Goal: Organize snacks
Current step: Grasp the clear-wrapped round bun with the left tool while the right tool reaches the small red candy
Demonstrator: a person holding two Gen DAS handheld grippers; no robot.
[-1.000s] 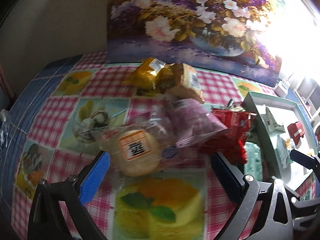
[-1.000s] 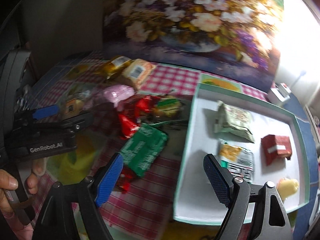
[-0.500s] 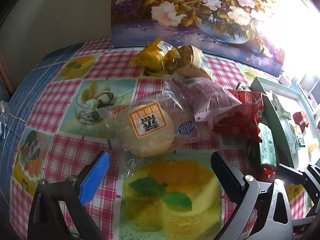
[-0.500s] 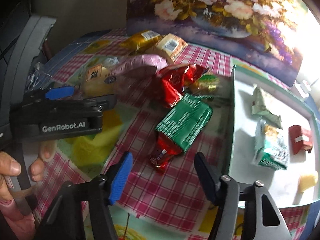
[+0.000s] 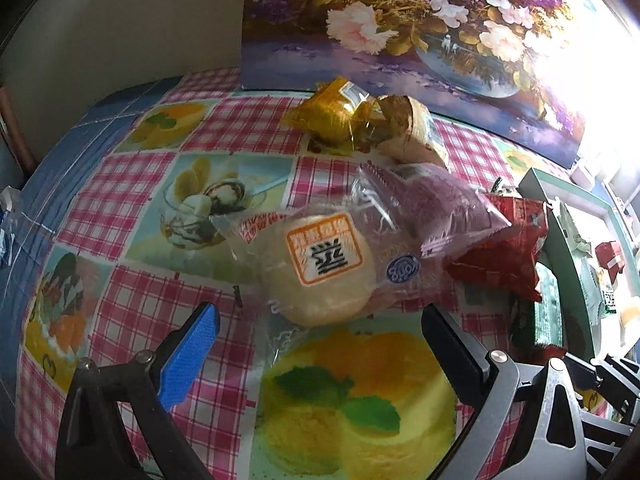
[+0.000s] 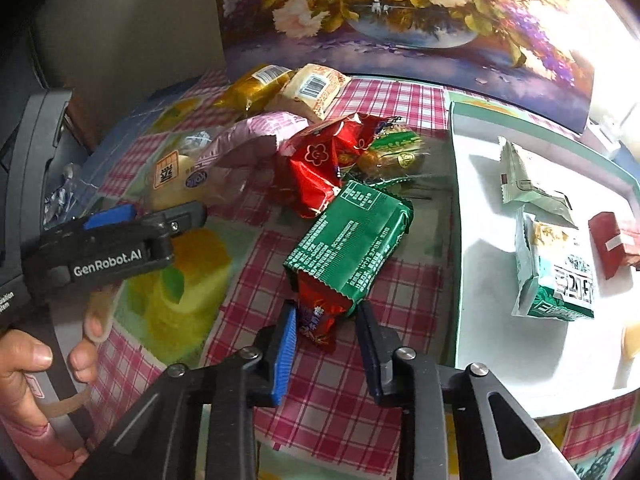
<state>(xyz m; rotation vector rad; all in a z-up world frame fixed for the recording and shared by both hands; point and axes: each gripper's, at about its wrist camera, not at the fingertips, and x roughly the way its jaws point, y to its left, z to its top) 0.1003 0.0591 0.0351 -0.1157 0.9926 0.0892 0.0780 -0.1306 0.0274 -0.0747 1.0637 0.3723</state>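
My right gripper [image 6: 326, 320] is low over the checked tablecloth. Its jaws are closing, with the pads against a small red snack packet [image 6: 320, 312] that sticks out from under a green packet [image 6: 352, 236]. My left gripper [image 5: 320, 312] stands open just short of a clear-wrapped bun [image 5: 320, 272] and holds nothing. Behind the bun lie a pink packet [image 5: 444, 208] and a red packet [image 5: 500, 252]. The white tray [image 6: 456, 240] on the right holds several snacks.
Two gold-wrapped snacks [image 5: 332, 116] lie at the back, in front of a flower painting [image 5: 400, 40] leaning on the wall. A person's hand [image 6: 32, 364] holds the left gripper's handle at the left edge. The tablecloth [image 5: 120, 208] covers the table.
My right gripper came down and left from the tray's edge to the green and red packets, and its jaws narrowed from wide to nearly closed. The left gripper barely moved.
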